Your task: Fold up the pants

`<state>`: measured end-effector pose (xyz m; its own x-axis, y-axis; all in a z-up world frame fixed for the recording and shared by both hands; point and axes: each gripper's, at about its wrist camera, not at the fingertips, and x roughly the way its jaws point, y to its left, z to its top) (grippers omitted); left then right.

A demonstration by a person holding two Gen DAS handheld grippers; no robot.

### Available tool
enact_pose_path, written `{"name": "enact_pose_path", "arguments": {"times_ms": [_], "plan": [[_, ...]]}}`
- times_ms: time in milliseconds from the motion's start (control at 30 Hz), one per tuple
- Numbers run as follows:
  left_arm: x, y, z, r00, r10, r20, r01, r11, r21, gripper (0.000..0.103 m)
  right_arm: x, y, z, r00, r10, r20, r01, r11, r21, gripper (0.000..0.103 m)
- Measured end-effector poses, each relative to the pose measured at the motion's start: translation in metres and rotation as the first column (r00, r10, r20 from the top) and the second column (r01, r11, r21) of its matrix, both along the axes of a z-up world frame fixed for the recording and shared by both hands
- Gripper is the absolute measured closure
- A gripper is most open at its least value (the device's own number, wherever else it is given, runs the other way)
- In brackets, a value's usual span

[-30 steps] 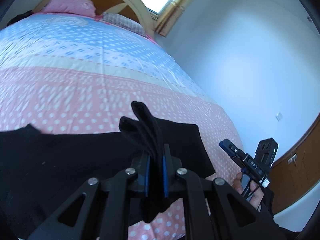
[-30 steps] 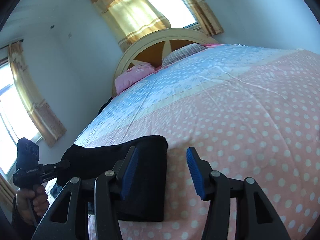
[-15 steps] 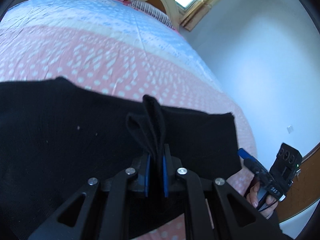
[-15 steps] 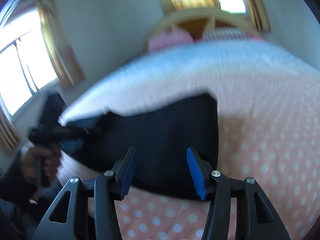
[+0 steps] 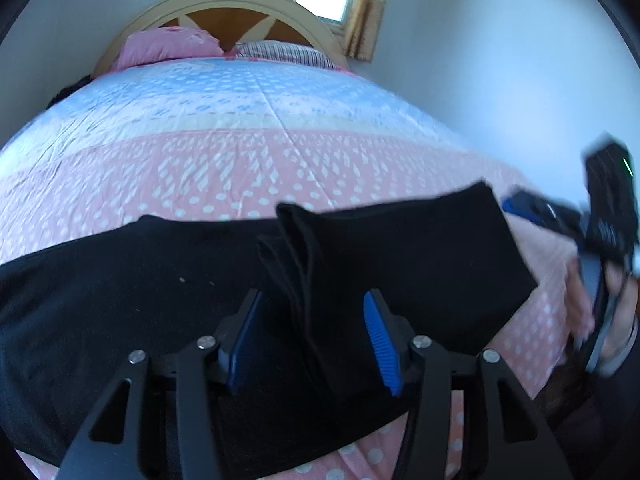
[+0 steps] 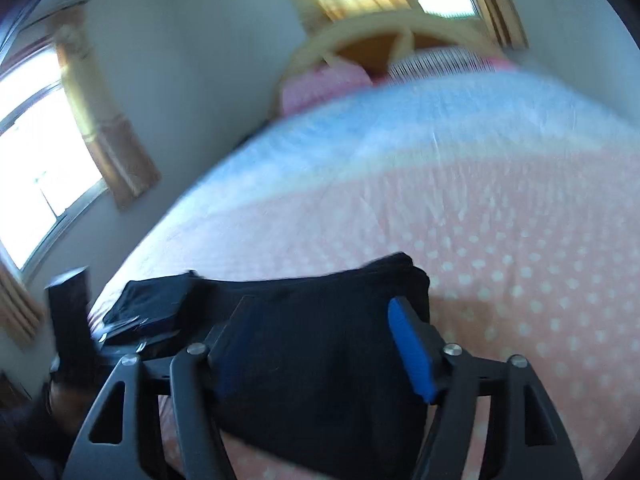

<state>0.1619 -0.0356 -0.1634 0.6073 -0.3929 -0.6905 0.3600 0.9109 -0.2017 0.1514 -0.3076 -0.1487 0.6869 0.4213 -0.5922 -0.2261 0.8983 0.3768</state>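
Observation:
Black pants (image 5: 420, 248) lie folded in a band across the near part of the pink dotted bedspread (image 5: 240, 168). A raised ridge of their cloth (image 5: 296, 264) stands between the fingers of my left gripper (image 5: 312, 344), which is open and holds nothing. In the right wrist view the right gripper (image 6: 316, 356) is open and straddles the right end of the pants (image 6: 320, 340). The cloth lies between its blue pads (image 6: 412, 352) without being pinched. The left gripper's body (image 6: 68, 308) shows, blurred, at the left of that view.
The bed's top has a pink pillow (image 5: 172, 44), a striped pillow (image 5: 280, 50) and a round headboard (image 5: 224, 0). A white wall (image 5: 500, 80) runs along the bed's right side. A hand (image 5: 592, 304) holds the right gripper at the bed's right edge.
The left gripper was shut on the pants' fold and now stands open, with the ridge loose between its fingers. The right gripper has come down over the pants' end.

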Motion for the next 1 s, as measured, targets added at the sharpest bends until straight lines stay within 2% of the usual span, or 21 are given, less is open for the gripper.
{"name": "enact_pose_path", "arguments": {"times_ms": [67,133,200,300,367,433,500,567,667,767,833,900,1000], "plan": [[0.001,-0.003,-0.009,1.0,0.002,-0.003,-0.002,0.999,0.048,0.047,0.025,-0.009,-0.022,0.995,-0.059,-0.081,0.058,0.998,-0.021,0.034],[-0.002,-0.007,-0.008,1.0,-0.011,0.02,0.009,0.997,0.083,0.045,0.025,-0.013,-0.022,0.995,-0.061,-0.074,0.062,0.998,0.013,0.034],[-0.005,-0.006,-0.006,1.0,-0.016,0.023,0.014,0.995,0.102,0.044,0.019,-0.009,-0.013,0.996,-0.061,-0.058,0.06,0.998,-0.016,0.034],[-0.004,0.002,0.001,1.0,0.001,0.015,-0.002,0.998,0.056,0.04,0.0,0.002,0.005,0.999,-0.054,0.001,0.054,0.998,-0.028,0.034],[0.003,0.012,0.01,0.998,0.044,0.034,-0.045,0.999,0.024,0.032,-0.016,0.02,0.016,0.999,0.033,0.038,-0.033,0.999,0.003,0.034],[0.013,0.02,0.016,0.994,0.092,0.053,-0.093,0.995,0.03,0.025,-0.031,0.045,0.02,0.991,0.118,0.07,-0.117,0.993,-0.02,0.034],[0.027,0.024,0.017,0.99,0.127,0.058,-0.13,0.99,0.054,0.025,-0.044,0.076,0.017,0.969,0.233,0.086,-0.229,0.972,-0.058,0.034],[0.044,0.024,0.006,0.99,0.141,-0.008,-0.14,0.985,0.101,0.024,-0.054,0.11,0.003,0.933,0.357,0.052,-0.349,0.929,-0.121,0.034],[0.047,0.026,-0.005,0.989,0.143,-0.046,-0.138,0.985,0.104,0.023,-0.062,0.142,-0.029,0.913,0.405,-0.055,-0.405,0.876,-0.262,0.034],[0.039,0.029,-0.006,0.991,0.133,-0.026,-0.13,0.988,0.086,0.022,-0.073,0.149,-0.029,0.904,0.427,-0.016,-0.408,0.851,-0.33,0.03],[0.034,0.037,-0.005,0.991,0.133,-0.031,-0.131,0.989,0.064,0.022,-0.071,0.141,-0.027,0.907,0.42,-0.014,-0.407,0.87,-0.277,0.03],[0.028,0.043,0.001,0.99,0.139,-0.03,-0.136,0.988,0.072,0.022,-0.068,0.132,-0.024,0.913,0.408,-0.014,-0.403,0.896,-0.188,0.03],[0.017,0.058,0.014,0.987,0.161,0.019,-0.162,0.982,0.095,0.022,-0.069,0.12,-0.014,0.924,0.381,0.031,-0.377,0.921,-0.1,0.03]]}}
